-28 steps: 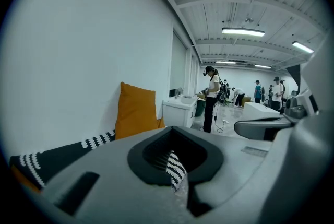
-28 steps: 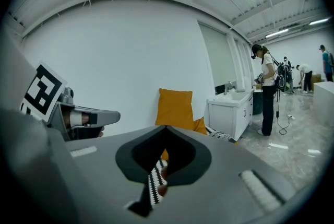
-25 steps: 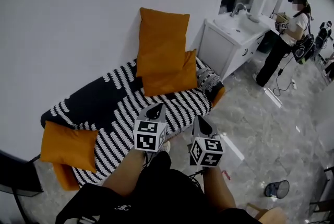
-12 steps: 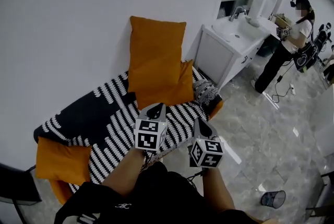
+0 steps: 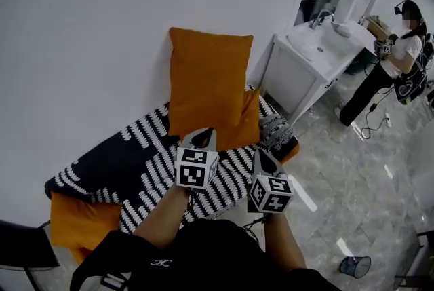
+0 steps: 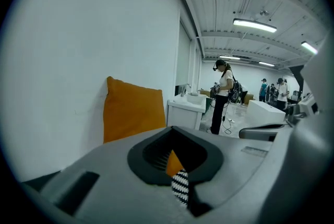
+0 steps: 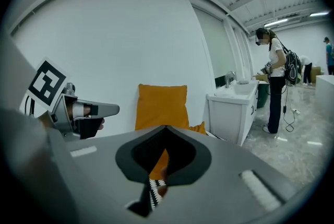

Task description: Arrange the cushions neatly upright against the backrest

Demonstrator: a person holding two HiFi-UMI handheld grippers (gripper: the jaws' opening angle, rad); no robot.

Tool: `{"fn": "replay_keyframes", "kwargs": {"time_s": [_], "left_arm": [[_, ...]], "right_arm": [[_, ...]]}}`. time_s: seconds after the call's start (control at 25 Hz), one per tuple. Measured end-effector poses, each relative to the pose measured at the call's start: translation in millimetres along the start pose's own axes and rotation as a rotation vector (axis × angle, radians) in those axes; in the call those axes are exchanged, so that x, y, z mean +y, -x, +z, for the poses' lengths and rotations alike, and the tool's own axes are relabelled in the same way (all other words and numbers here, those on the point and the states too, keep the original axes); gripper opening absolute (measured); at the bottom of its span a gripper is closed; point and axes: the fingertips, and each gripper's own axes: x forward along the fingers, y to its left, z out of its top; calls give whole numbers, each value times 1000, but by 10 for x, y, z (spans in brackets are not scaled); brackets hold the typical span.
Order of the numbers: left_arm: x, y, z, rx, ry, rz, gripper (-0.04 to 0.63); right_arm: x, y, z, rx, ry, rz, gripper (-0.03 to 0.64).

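Note:
A large orange cushion (image 5: pixel 210 76) stands upright against the white wall at the sofa's right end; it also shows in both gripper views (image 6: pixel 133 113) (image 7: pixel 160 105). A smaller orange cushion (image 5: pixel 245 121) leans in front of it, beside a dark patterned cushion (image 5: pixel 274 128). Another orange cushion (image 5: pixel 80 222) lies flat at the sofa's left end. The sofa cover (image 5: pixel 135 161) is black with white stripes. My left gripper (image 5: pixel 203 137) and right gripper (image 5: pixel 262 159) hover side by side over the sofa's front edge, both shut and empty, touching no cushion.
A white sink cabinet (image 5: pixel 313 62) stands just right of the sofa. A person (image 5: pixel 400 52) stands further right on the grey tiled floor. A small bin (image 5: pixel 353 266) sits on the floor at lower right. A dark chair (image 5: pixel 20 252) is at the left edge.
The head view has shifted a little, so the sofa sits differently in frame. Both grippers stay shut and side by side. No cushion has moved.

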Motion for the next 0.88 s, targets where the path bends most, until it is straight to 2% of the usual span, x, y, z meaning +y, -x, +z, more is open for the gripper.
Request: {"fn": "replay_keyframes", "kwargs": {"time_s": [0.2,0.56,0.76,0.88], "left_arm": [[249,-272,193,-7,-8,-5,8],[430,-735,232,27,-51,-13,8],[467,-1021,274,58,-107,19,8],[545,-1229,373,79,-181,54,8]], "right_arm": [[32,-408,122,20,7,15,9],[-50,-976,-30,89,-39,30,11],[-238,-1350,-60,121,-49,54,18],[-356,-1657,-67,156,-54,81,27]]}}
